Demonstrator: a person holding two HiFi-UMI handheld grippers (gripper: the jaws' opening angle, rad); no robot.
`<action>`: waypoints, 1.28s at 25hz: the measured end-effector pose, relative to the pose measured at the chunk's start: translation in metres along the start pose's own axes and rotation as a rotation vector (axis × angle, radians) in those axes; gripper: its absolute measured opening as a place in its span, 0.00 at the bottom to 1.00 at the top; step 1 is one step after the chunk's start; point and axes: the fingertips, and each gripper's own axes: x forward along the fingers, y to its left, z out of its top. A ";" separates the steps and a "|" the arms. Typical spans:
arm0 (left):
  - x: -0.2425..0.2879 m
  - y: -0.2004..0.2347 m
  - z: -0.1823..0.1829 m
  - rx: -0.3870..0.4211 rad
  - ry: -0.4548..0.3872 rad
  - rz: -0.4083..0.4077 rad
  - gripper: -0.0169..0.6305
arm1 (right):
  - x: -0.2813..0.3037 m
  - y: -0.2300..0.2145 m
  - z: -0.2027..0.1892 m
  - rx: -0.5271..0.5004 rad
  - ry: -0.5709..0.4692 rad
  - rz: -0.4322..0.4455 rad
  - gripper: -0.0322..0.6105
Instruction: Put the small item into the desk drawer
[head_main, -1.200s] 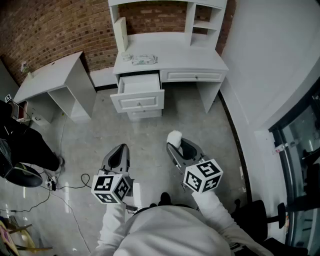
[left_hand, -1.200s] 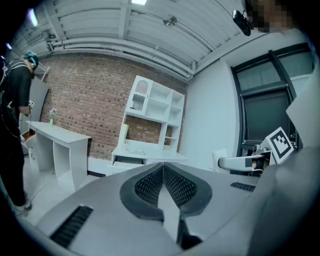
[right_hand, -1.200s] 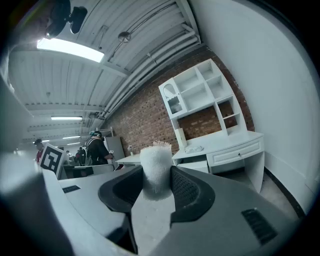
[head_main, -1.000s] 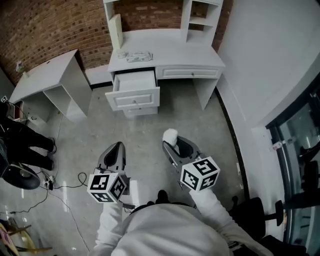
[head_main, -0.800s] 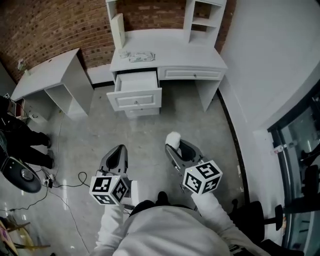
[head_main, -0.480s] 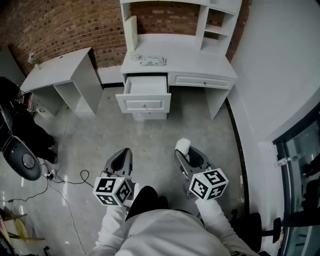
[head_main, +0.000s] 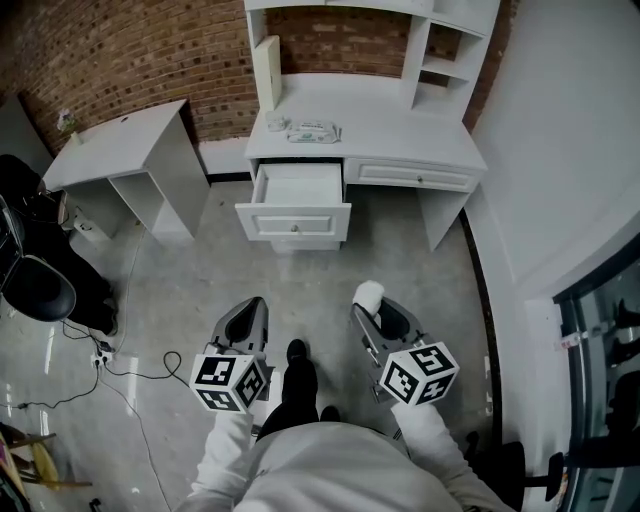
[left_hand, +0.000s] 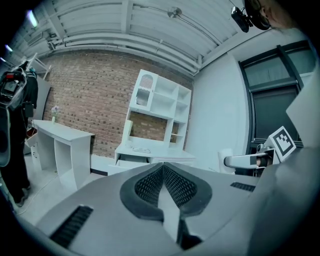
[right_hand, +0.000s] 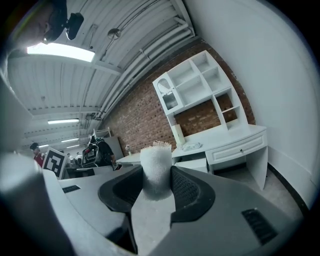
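Note:
My right gripper (head_main: 371, 305) is shut on a small white mesh-covered roll (head_main: 368, 293), which stands up between the jaws (right_hand: 156, 172). My left gripper (head_main: 248, 312) is shut and holds nothing; its ribbed pads (left_hand: 163, 186) meet. Both hang over the grey floor, well short of the white desk (head_main: 400, 130). The desk's left drawer (head_main: 296, 200) is pulled out and looks empty. The desk shows ahead in the left gripper view (left_hand: 150, 150) and the right gripper view (right_hand: 225, 137).
A pack of wipes (head_main: 314, 131) and a small item lie on the desk top below its shelf unit (head_main: 430, 40). A white side table (head_main: 125, 155) stands left against the brick wall. A black chair (head_main: 35, 290) and cables (head_main: 125, 370) lie far left. A white wall runs on the right.
The view has moved closer to the desk and shifted; the drawer now sits nearer the centre. Both grippers keep their pose, the right still holding the white roll.

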 end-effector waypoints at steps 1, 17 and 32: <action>0.008 0.005 0.002 -0.001 0.001 0.000 0.06 | 0.008 -0.002 0.002 -0.001 0.003 -0.001 0.35; 0.148 0.110 0.041 -0.013 0.023 -0.041 0.06 | 0.176 -0.038 0.049 -0.004 0.021 -0.034 0.35; 0.226 0.192 0.063 -0.022 0.039 -0.078 0.06 | 0.288 -0.046 0.075 -0.015 0.033 -0.067 0.35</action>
